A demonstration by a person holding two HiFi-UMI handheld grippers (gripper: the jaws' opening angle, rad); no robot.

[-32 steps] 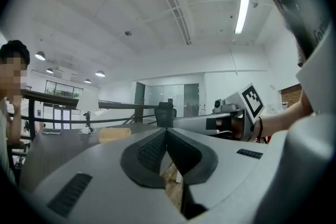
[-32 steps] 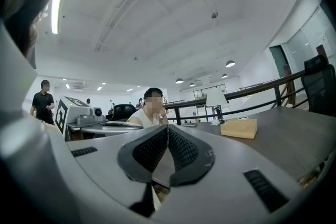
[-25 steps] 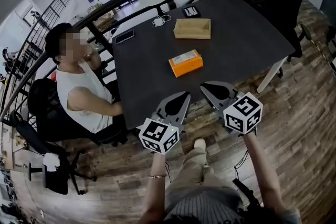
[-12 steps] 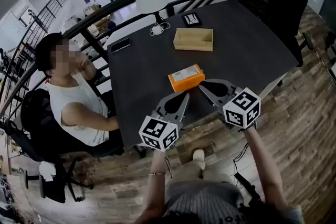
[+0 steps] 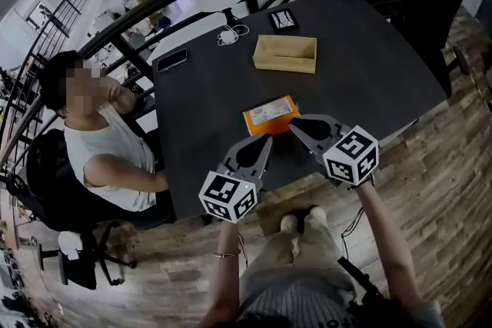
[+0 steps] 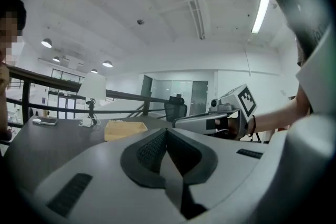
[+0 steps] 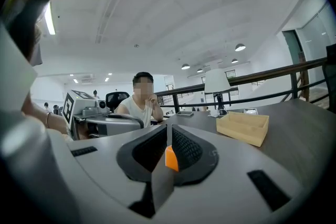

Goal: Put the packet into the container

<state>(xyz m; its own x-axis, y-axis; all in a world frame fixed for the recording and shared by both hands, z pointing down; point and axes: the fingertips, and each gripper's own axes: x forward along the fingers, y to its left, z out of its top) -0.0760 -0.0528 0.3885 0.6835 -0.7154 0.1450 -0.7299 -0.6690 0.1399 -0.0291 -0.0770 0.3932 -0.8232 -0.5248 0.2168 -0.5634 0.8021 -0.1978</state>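
Worktop (image 5: pixel 369 65): task looks unstarted. Left hand-held gripper (image 5: pixel 266 142) and right hand-held gripper (image 5: pixel 293 128) both closed, empty, near its 6 o'clock edge. Container (image 5: pixel 285 54) empty, toward 12 o'clock. Packet (image 5: pixel 270 114) lies flat between, just beside the right tip; grab and drop remain.

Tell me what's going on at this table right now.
A person stands at a dark table holding a gripper in each hand. Both the left gripper and the right gripper have their jaws shut and point at an orange packet lying flat near the table's front edge. The packet is not picked up. The right tip is close to its near corner. The open wooden container sits farther back and looks empty. Another person sits at the table's left side.
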